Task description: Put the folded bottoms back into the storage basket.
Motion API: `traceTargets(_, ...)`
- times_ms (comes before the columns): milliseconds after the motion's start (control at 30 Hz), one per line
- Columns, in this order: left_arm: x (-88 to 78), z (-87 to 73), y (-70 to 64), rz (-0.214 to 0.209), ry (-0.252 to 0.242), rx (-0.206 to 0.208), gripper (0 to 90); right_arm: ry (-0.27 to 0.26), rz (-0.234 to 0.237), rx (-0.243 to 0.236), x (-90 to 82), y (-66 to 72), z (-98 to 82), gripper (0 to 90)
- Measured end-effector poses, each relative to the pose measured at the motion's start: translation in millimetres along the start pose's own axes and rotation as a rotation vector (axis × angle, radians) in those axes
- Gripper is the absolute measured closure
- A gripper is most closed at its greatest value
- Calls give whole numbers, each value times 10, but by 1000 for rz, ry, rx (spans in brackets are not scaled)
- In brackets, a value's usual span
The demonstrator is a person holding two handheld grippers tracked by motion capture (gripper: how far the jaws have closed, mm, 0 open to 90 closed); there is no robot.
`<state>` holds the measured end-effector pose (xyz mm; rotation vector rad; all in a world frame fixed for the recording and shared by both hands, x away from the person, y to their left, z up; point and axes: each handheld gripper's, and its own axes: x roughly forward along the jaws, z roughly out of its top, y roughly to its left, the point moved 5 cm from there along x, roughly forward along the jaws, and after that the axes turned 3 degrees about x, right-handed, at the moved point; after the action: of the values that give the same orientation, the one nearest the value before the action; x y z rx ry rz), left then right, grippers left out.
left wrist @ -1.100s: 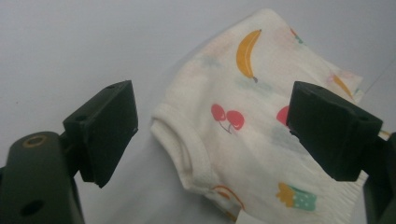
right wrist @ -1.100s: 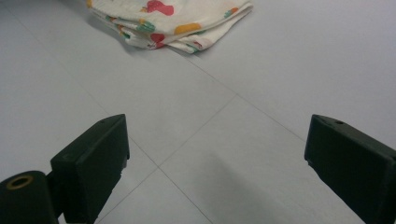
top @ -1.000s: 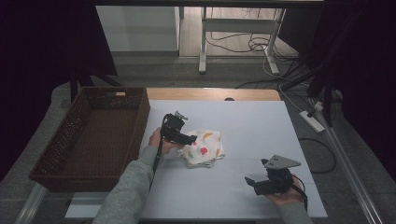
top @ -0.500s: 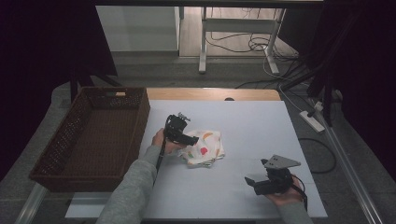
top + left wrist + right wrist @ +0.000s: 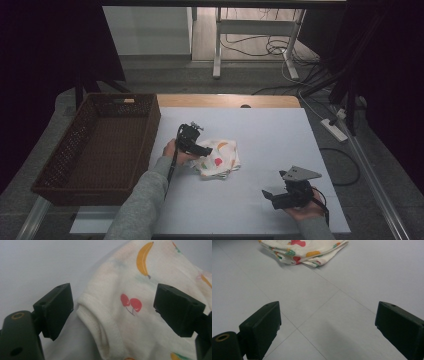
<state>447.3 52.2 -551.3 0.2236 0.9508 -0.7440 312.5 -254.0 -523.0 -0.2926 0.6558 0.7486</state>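
Between the parted jaws of the left gripper we find the folded cloth's hemmed edge; the right gripper, also open and empty, lies well apart

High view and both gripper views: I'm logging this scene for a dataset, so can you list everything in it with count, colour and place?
Folded cloth: one, cream with fruit print, middle of the table.
Wicker basket: one, dark brown, left of the table, nothing visible inside.
Table: one, pale grey top with a wooden strip at its far edge.
Power strip: one, white, on the floor to the right.
Cables: several, dark, on the floor beyond the table.
Left gripper: one, black, jaws open around the cloth's hemmed edge.
Right gripper: one, black, jaws open, near right of the table.
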Motion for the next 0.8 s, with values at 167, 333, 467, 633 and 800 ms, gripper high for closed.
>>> traceTargets(167, 28, -13, -7, -6, 17, 10, 178, -2, -3, 2, -4, -2, 2, 68)
traceTargets(333, 62, -54, 30, -3, 44, -5, 182, 0, -2, 1, 1, -2, 0, 68)
traceTargets(467, 92, -77, 26, -12, 65, 2, 189, 1, -1, 1, 2, -1, -1, 68)
traceTargets(633, 102, -82, 18, -3, 73, 12, 211, 1, -3, 1, 1, -2, -1, 68)
traceTargets(800, 55, -108, -16, -73, 63, 43, 521, 3, -2, -1, 7, 2, -3, 68)
